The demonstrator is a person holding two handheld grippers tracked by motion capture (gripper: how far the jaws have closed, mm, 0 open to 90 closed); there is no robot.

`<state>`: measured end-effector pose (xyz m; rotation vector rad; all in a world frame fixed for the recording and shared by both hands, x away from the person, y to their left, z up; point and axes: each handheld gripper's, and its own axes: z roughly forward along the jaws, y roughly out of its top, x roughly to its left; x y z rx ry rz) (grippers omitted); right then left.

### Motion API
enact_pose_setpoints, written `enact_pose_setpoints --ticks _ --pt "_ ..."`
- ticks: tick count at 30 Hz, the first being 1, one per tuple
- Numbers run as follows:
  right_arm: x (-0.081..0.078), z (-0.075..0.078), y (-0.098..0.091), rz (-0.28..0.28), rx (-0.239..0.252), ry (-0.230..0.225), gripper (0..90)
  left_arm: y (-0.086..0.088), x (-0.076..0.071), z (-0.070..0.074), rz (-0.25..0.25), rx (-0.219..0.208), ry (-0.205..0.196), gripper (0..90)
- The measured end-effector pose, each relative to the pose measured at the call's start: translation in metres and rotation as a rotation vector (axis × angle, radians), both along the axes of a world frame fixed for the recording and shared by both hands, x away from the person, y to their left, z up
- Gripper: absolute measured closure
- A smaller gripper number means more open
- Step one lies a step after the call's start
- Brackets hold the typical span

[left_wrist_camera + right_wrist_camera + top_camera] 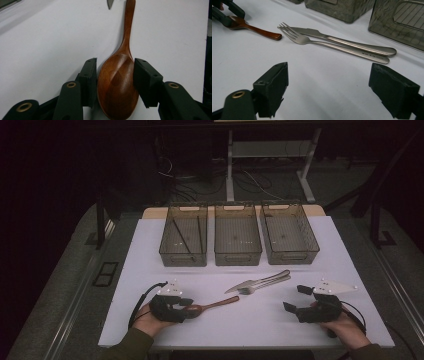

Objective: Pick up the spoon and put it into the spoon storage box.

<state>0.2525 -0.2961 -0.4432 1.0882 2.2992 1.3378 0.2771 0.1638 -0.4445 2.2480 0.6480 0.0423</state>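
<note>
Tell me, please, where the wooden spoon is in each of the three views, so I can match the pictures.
High view: the wooden spoon lies low and left of centre, bowl between the left gripper jaws.
Left gripper view: bottom centre, bowl between the jaws, handle running up.
Right gripper view: top left corner.
Shared landmark: the knife tip near the spoon handle's end.

High view: fixed above the near edge, facing forward and down over the whole white table (300, 320) to three bins (237, 240) at the far side. Left gripper view: rides low, very close, looking along the wooden spoon (117, 85). Right gripper view: low over the tabletop, facing the fork (332, 45) and knife (352, 41). All three views share the spoon.
</note>
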Motion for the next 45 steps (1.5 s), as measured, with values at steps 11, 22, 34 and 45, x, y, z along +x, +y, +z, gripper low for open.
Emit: enact_pose_setpoints --ticks 11,22,34,45 --pt "0.000 0.000 0.000 -0.003 -0.001 0.001 15.2 -0.004 -0.002 -0.001 -0.034 0.022 0.000 52.0" --pt "0.000 0.000 -0.001 -0.003 -0.004 0.002 15.2 -0.008 -0.006 0.001 -0.078 0.051 -0.019 53.4" --pt "0.000 0.000 0.000 -0.002 -0.005 0.000 15.2 -0.012 -0.010 0.004 -0.101 0.089 -0.053 65.7" --pt "0.000 0.000 0.000 -0.002 -0.002 0.000 15.3 -0.011 -0.010 0.010 -0.104 0.047 -0.045 81.5"
